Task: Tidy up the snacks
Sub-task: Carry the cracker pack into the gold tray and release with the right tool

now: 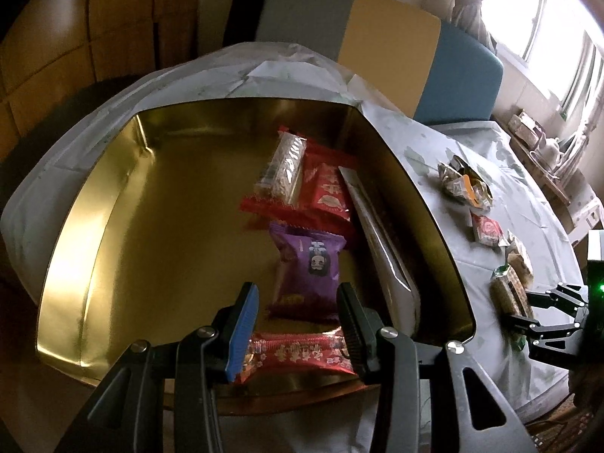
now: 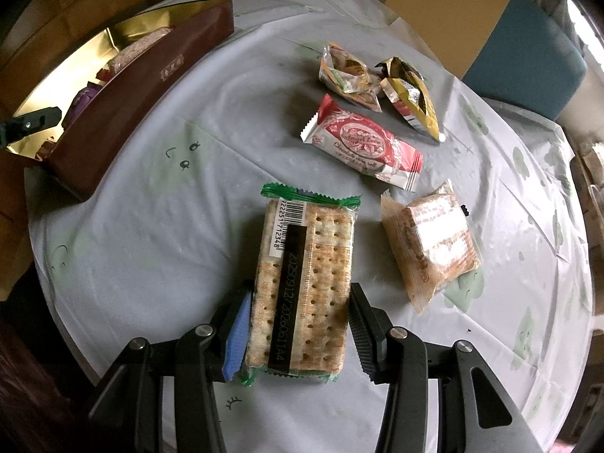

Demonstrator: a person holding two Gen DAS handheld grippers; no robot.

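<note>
A gold-lined tin with dark red outer walls holds several snacks: a purple packet, red packets, a clear bar. My left gripper hangs over the tin with its jaws around a red patterned packet, touching it on both sides. My right gripper has its jaws on both sides of a green-edged cracker pack lying on the table; the fingers touch its edges.
On the white tablecloth lie a red-and-white chocolate roll, an orange-brown biscuit packet and small yellow packets. A grey, yellow and blue chair stands behind the table. The table edge curves near the front.
</note>
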